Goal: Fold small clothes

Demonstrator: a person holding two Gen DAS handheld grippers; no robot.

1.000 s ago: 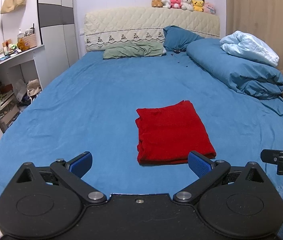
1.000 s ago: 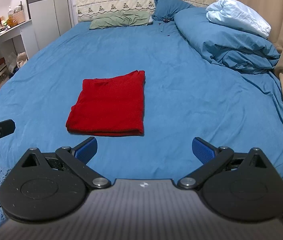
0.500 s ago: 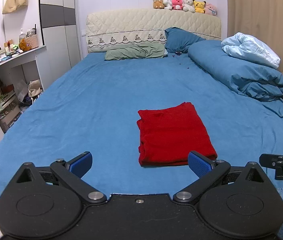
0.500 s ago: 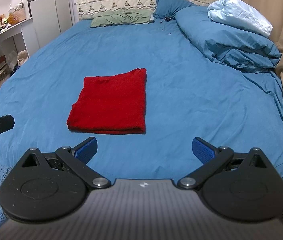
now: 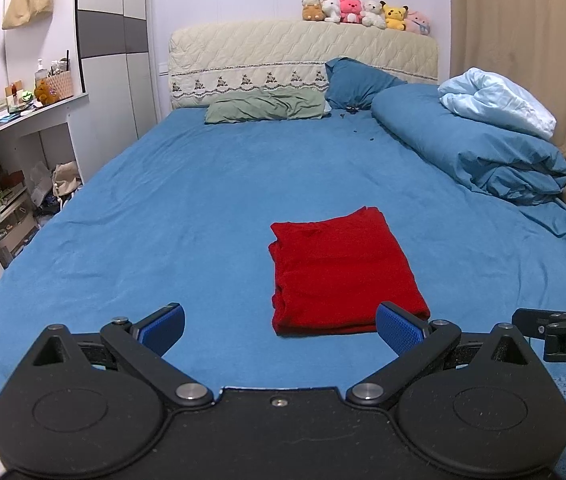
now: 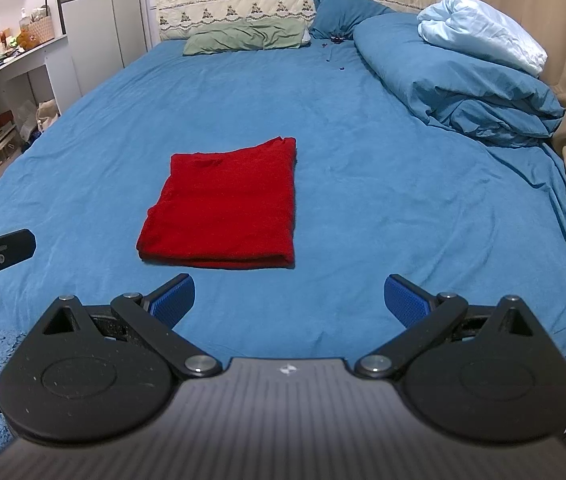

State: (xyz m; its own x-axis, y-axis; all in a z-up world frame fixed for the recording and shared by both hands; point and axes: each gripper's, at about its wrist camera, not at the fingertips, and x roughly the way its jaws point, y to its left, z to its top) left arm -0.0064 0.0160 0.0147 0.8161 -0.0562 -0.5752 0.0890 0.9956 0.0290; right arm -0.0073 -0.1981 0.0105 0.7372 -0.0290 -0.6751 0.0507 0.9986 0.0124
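The left hand-held gripper (image 5: 279, 326) is held spread and empty at the bed's (image 5: 187, 216) near edge. A folded red cloth (image 5: 343, 270) is laid flat mid-bed, its long axis pointing toward the headboard (image 5: 303, 56). The right hand-held gripper (image 6: 289, 300) is likewise spread, empty.

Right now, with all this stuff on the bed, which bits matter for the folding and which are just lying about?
For the job:
red garment, folded on the blue sheet
left gripper, open
right gripper, open

Just lying about:
green pillow
blue duvet
plush toys
shelf clutter
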